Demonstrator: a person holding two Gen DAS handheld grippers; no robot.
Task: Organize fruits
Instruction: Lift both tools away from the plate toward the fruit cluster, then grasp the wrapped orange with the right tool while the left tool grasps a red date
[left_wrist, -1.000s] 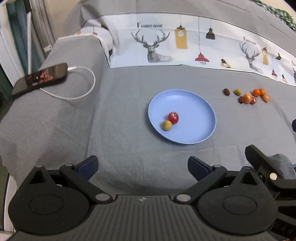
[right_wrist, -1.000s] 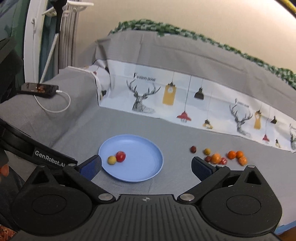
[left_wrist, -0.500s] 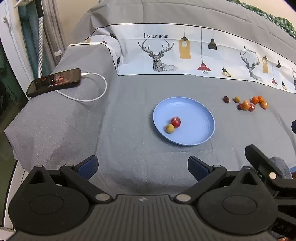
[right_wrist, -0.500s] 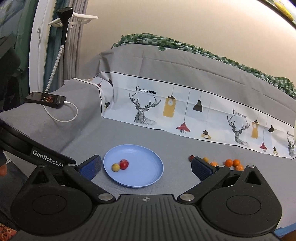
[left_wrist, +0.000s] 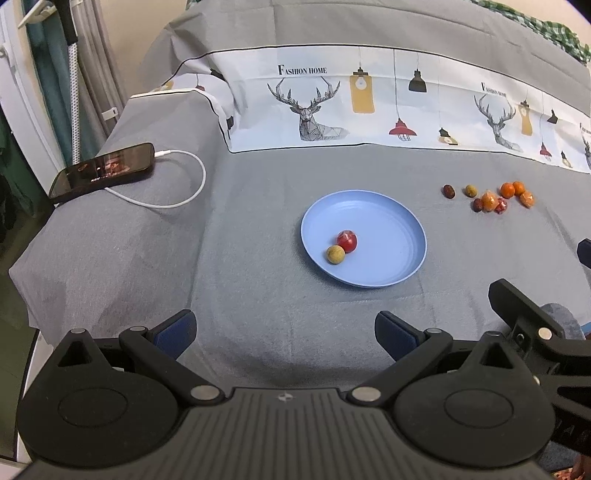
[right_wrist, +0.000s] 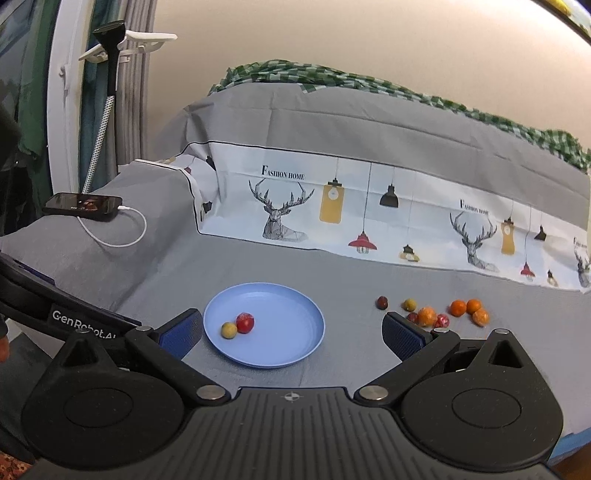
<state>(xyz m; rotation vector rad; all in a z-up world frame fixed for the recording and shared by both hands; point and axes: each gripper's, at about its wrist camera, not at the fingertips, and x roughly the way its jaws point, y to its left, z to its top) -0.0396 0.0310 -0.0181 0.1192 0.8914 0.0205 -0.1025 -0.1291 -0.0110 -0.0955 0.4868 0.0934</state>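
A blue plate (left_wrist: 388, 236) (right_wrist: 291, 332) lies on the grey cloth and holds a red fruit (left_wrist: 347, 240) (right_wrist: 245, 322) touching a yellow-green fruit (left_wrist: 335, 254) (right_wrist: 229, 329). To its right lies a cluster of several small fruits (left_wrist: 491, 197) (right_wrist: 436, 312): orange, dark red and yellow-green. My left gripper (left_wrist: 284, 334) is open and empty, well short of the plate. My right gripper (right_wrist: 291, 334) is open and empty, held back from the plate; the cluster lies just beyond its right finger.
A phone (left_wrist: 103, 171) (right_wrist: 83, 205) with a white charging cable (left_wrist: 177, 192) lies at the far left on a raised part of the cloth. A printed deer-and-lamp fabric band (left_wrist: 369, 107) rises behind the plate. The cloth's edge drops off at the left.
Both grippers have pulled back and risen, so the plate and fruits look smaller and farther. Nothing on the cloth has moved. Both stay open.
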